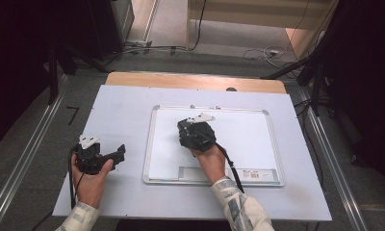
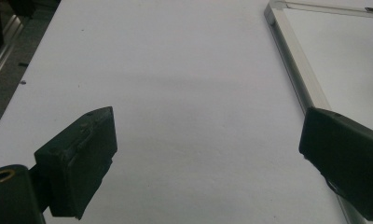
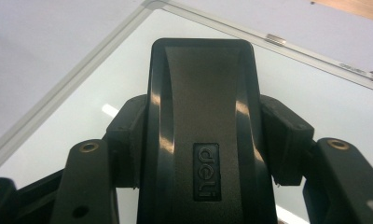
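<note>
A black whiteboard eraser (image 3: 202, 93) with a "deli" mark on its back is clamped between the jaws of my right gripper (image 3: 205, 125), which is shut on its sides. In the high view the right gripper (image 1: 186, 127) is over the upper left part of a white whiteboard (image 1: 250, 139) with a silver frame, and it hides the eraser there. My left gripper (image 1: 115, 155) rests on the pale table cover left of the board. Its jaws stand wide apart with nothing between them (image 2: 208, 123). The board's surface looks blank.
The whiteboard's silver frame (image 2: 293, 67) runs just right of the left gripper. The white table cover (image 1: 123, 110) lies on a wooden table (image 1: 195, 81). Metal rails (image 1: 32, 149) run along both sides, and cables lie on the floor beyond the far edge.
</note>
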`<action>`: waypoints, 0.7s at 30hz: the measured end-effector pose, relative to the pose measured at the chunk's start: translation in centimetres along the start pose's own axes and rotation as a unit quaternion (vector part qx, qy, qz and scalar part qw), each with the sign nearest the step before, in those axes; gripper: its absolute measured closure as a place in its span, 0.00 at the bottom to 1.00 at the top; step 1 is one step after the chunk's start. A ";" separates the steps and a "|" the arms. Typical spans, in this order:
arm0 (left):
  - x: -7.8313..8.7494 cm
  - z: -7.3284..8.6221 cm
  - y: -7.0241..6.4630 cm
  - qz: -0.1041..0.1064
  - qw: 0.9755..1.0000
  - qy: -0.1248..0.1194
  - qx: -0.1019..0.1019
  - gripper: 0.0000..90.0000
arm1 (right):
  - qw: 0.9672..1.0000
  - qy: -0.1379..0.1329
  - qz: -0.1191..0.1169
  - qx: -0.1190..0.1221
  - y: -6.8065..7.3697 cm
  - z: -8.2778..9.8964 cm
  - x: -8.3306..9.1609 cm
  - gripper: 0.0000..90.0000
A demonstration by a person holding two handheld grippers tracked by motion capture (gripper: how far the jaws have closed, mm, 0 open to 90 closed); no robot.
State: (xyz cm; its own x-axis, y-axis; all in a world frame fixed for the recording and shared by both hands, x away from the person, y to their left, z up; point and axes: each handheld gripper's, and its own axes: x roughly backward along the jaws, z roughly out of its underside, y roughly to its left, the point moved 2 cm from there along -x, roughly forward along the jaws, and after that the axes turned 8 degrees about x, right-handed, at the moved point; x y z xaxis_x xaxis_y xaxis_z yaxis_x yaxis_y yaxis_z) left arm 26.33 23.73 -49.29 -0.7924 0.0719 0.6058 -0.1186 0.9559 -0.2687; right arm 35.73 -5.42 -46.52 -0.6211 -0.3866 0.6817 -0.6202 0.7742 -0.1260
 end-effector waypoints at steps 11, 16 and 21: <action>-0.2 0.0 -0.1 -0.001 1.000 0.001 -0.001 0.05 | 0.999 0.005 0.024 -0.021 -2.9 1.6 0.8 0.42; -0.2 0.0 -0.2 -0.001 1.000 0.003 -0.001 0.05 | 0.999 0.010 0.039 -0.029 -4.4 2.5 1.2 0.42; -0.3 0.0 -0.2 -0.001 1.000 0.003 -0.002 0.05 | 0.998 0.013 0.053 -0.044 -6.0 3.4 1.6 0.42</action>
State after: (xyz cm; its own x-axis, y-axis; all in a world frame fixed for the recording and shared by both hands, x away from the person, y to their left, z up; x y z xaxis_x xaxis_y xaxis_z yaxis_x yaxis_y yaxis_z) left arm 26.55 23.51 -49.42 -0.7881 0.0717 0.6114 -0.1179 0.9572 -0.2642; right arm 36.85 -12.41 -47.06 -0.6678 -0.2873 0.6867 -0.5061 0.8517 -0.1359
